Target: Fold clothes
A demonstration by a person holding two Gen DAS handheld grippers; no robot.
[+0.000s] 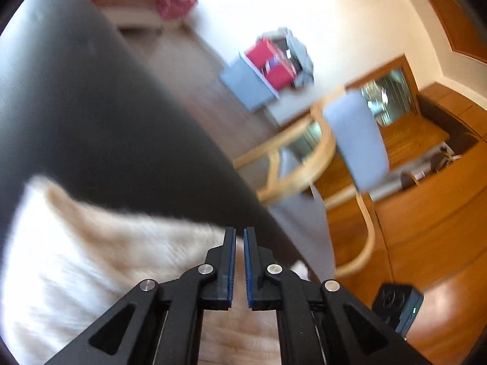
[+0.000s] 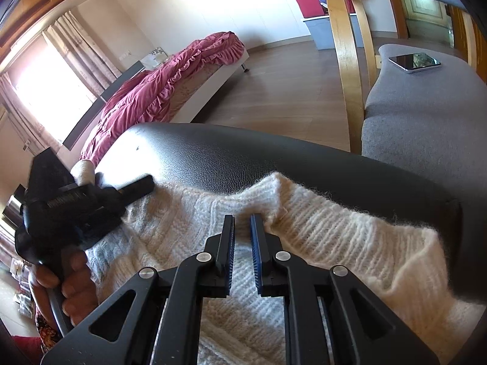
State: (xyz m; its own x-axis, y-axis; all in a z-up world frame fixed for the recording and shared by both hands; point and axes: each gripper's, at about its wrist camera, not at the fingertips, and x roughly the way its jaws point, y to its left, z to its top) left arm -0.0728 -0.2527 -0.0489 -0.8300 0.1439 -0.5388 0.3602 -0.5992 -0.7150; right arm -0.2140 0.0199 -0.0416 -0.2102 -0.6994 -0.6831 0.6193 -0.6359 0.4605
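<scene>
Lying across a black leather seat (image 2: 231, 155), a cream knit sweater (image 2: 334, 234) fills the near part of both views, one ribbed edge humped up toward the far side.

Right wrist view, left to right:
- Far left: window with curtains (image 2: 70, 45), bright.
- Bed (image 2: 213, 82) with a crumpled pink ruffled quilt (image 2: 164, 88), on wood floor.
- Near left: a hand (image 2: 71, 286) grips the left gripper (image 2: 146, 184). Its black body rests over the sweater's left part; the tips point toward the seat's far edge. Seen side-on, so how far its jaws are apart cannot be told here.
- Centre near: right gripper (image 2: 242, 228), blue pads set a narrow gap apart, nothing between them. It hovers above the sweater, just short of the raised fold.
- Right: wooden armchair with a grey cushion (image 2: 426, 115); a smartphone (image 2: 414, 61) lies flat on the cushion's far part.
- Far right top: red box (image 2: 307, 3) on a grey bin, against the wall.

Left wrist view (blurred, tilted):
- Sweater (image 1: 91, 258) at lower left, black seat (image 1: 91, 106) beyond it.
- Left gripper (image 1: 239, 237) centre near, pads a thin slit apart, no cloth caught between them.
- Right: armchair frame (image 1: 322, 152), wood cabinets behind.
</scene>
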